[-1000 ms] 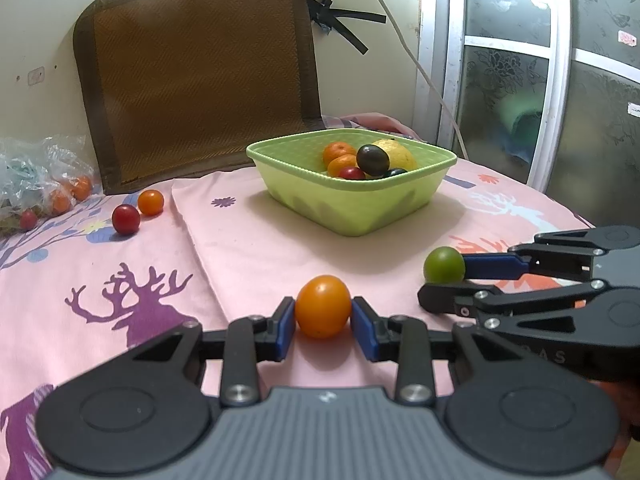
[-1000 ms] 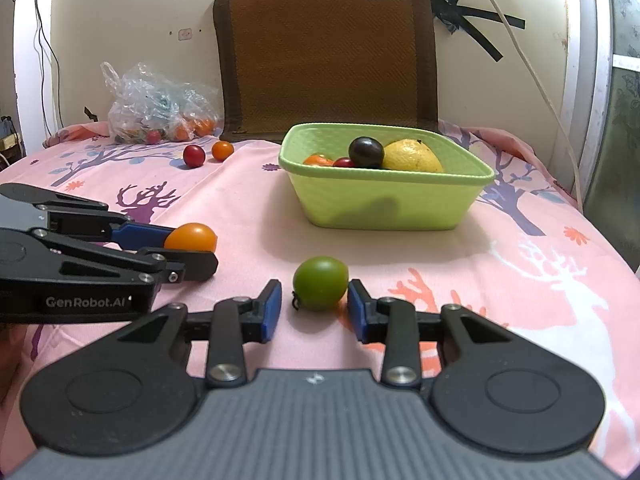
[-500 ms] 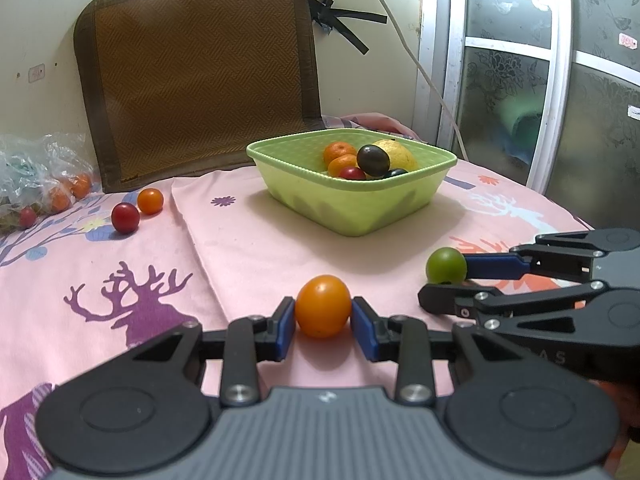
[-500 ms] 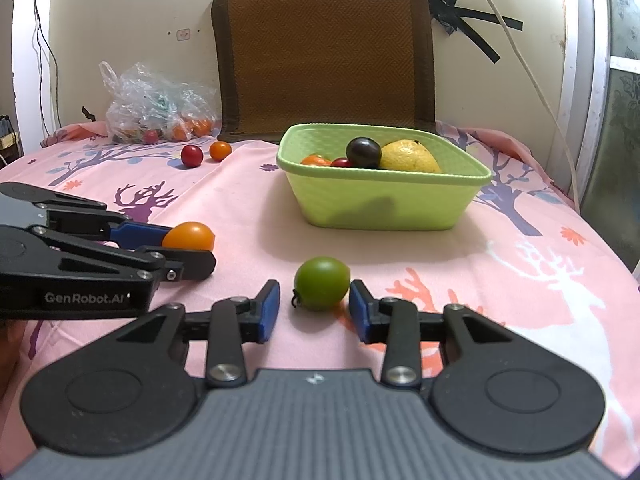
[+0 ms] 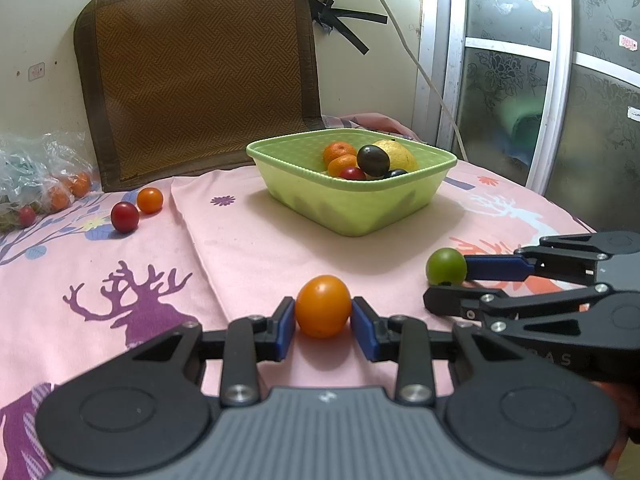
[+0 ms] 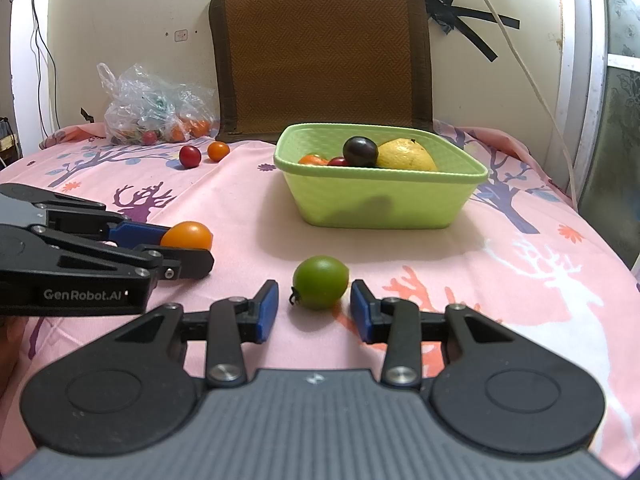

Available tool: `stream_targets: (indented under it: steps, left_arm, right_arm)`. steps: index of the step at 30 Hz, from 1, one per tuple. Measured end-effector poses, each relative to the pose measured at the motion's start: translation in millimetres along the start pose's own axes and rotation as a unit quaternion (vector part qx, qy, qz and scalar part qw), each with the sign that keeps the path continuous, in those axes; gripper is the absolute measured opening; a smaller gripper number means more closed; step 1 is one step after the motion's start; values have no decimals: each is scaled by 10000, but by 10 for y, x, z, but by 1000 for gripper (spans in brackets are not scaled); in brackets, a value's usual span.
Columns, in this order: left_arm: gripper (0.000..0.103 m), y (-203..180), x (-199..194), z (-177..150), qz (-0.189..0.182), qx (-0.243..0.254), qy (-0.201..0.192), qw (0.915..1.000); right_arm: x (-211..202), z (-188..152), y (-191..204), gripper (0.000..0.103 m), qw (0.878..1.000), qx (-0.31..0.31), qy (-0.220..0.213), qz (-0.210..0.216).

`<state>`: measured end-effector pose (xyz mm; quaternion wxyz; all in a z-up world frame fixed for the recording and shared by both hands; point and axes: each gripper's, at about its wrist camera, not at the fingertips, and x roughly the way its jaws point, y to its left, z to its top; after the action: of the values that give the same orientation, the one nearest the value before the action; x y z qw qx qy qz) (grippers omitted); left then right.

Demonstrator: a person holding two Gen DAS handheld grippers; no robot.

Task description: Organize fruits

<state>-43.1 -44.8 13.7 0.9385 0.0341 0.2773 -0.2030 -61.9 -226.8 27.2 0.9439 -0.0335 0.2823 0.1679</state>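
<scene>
Fruits near basket [image 5: 352, 208]: left gripper [image 5: 323, 322] clamps orange tomato [image 5: 323, 306] on cloth for lifting; right gripper [image 6: 314, 312] narrowly open, straddling green tomato [image 6: 320, 287], pads clear, probably pre-grasp.

A tub [image 5: 360, 212] stands on the cloth [image 6: 520, 280] in the middle of the scene, with a heap of fruit [image 6: 404, 154] in it. Behind the tub a mat [image 5: 200, 72] leans against the far wall. A bag [image 6: 148, 108] lies at the far left beside the mat. Just before the bag sits a small fruit [image 6: 189, 156], with a second small fruit [image 6: 218, 151] just to its right. Near the viewer, before the tub, the left fruit [image 5: 323, 306] sits between the pads of the left gripper [image 5: 323, 320]. To its right, the right fruit [image 6: 320, 287] lies on the cloth between the parted pads of the right gripper [image 6: 314, 308], touching neither.
</scene>
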Motion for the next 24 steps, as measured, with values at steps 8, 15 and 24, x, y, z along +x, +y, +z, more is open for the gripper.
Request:
stream_targets:
  steps: [8,15,24]
  left_arm:
    - [30,26,0,7,-54,-107,-12,9999]
    - [30,93,-22,24,-132,-347,-58,9993]
    - [30,248,-18,527,-422,-599,-366,9966]
  right_arm:
    - [-18,-21,7,31,10000,-74,-52,-37]
    - [-61,-31,37,30,9997,-97,-185,-152]
    - [-167,147,-49,30,9974,58,-718,-3]
